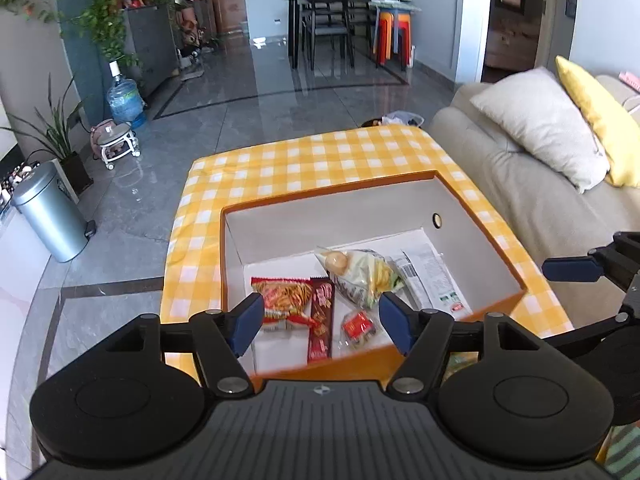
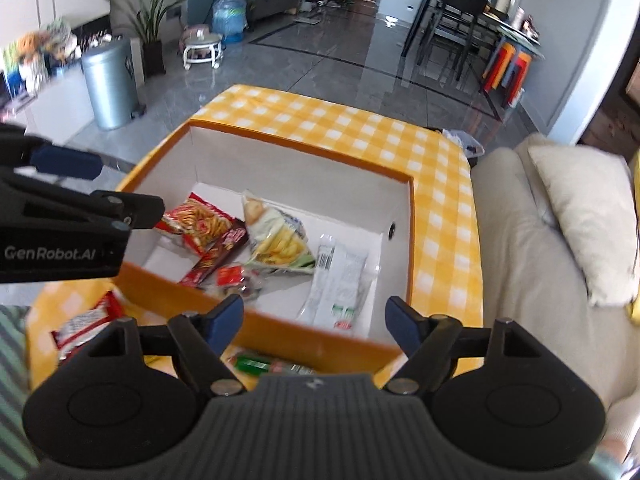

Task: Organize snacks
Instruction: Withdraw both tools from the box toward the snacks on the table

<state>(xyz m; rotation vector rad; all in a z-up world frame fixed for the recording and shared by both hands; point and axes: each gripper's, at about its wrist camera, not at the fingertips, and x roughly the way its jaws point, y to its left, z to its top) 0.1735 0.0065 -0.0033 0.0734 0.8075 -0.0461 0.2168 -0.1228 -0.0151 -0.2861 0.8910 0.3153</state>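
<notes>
An orange box with a white inside (image 1: 472, 240) (image 2: 412, 216) sits on the yellow checked table. In it lie a red noodle-snack bag (image 1: 286, 300) (image 2: 200, 222), a brown wafer bar (image 1: 321, 326) (image 2: 218, 258), a small red packet (image 1: 358, 326) (image 2: 230, 276), a pale chips bag (image 1: 360, 276) (image 2: 276, 236) and a white sachet (image 1: 430, 280) (image 2: 338, 284). My left gripper (image 1: 322, 320) hangs open above the box's near side, nothing between its blue pads. My right gripper (image 2: 314, 324) is open over the box's near wall, also empty.
Outside the box, near its front wall, lie a red-and-white packet (image 2: 86, 324) and a green-wrapped snack (image 2: 256, 364). A beige sofa with cushions (image 1: 540, 136) (image 2: 580, 216) borders the table on the right. A metal bin (image 1: 48, 216) stands on the floor to the left.
</notes>
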